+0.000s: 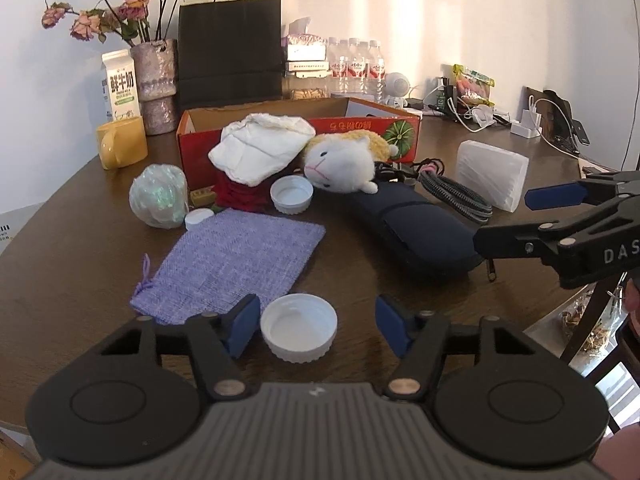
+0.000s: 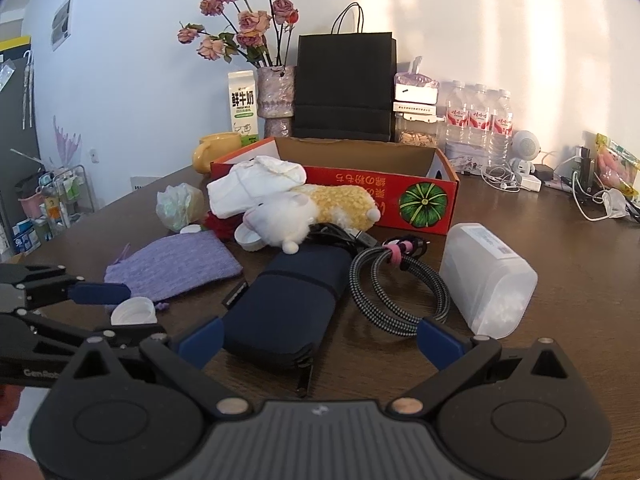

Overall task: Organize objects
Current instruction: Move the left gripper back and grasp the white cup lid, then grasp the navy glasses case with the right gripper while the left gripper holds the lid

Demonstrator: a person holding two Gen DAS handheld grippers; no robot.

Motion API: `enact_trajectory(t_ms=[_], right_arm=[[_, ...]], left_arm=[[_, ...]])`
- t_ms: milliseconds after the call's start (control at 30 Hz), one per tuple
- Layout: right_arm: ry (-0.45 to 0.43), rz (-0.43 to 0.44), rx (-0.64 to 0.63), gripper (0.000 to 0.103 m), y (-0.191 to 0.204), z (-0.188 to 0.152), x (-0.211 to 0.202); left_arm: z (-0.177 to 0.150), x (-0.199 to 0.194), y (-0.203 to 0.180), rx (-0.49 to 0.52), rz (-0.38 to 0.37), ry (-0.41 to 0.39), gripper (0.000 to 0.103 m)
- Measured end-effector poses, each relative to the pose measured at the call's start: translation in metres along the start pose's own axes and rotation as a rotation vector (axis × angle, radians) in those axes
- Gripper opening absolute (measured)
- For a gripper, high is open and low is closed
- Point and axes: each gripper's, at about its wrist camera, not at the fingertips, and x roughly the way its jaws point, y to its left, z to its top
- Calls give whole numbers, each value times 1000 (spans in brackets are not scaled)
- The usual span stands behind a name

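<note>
A white plastic lid (image 1: pixel 298 330) lies open side up on the brown table, between the blue pads of my left gripper (image 1: pixel 316 326). The jaws stand open, with a clear gap on the lid's right side. In the right wrist view the same lid (image 2: pixel 134 312) shows between the left gripper's fingers (image 2: pixel 100 292). My right gripper (image 2: pixel 320 342) is open wide around the near end of a navy zip pouch (image 2: pixel 288 304) without pressing on it. A purple burlap bag (image 1: pixel 236 264), a plush toy (image 1: pixel 340 164) and a red cardboard box (image 1: pixel 400 130) lie beyond.
A coiled braided cable (image 2: pixel 400 288) and a translucent plastic box (image 2: pixel 488 276) lie right of the pouch. A second white lid (image 1: pixel 292 194), a white cloth (image 1: pixel 260 148), a shiny ball (image 1: pixel 160 196) and a yellow mug (image 1: pixel 120 142) crowd the left. Bottles, a vase and a black bag line the wall.
</note>
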Motion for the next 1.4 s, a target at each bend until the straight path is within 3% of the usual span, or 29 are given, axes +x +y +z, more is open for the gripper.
enact_trajectory(t_ms=[100,700,1033,1400], right_arm=[[8,8,-3,103,2,-1,3],[40,51,-21,103,17,5,19],[110,60,3,103,28,22,55],[173,9,20,103,32,31,99]], left_arm=[[-1,2,3,-19,-15,-2,41],[10,-25,23,-74,-7,-97,41],[13,-20,42,-106,-5,-115,41],[16,-5,54,-117,-35,-107,41]])
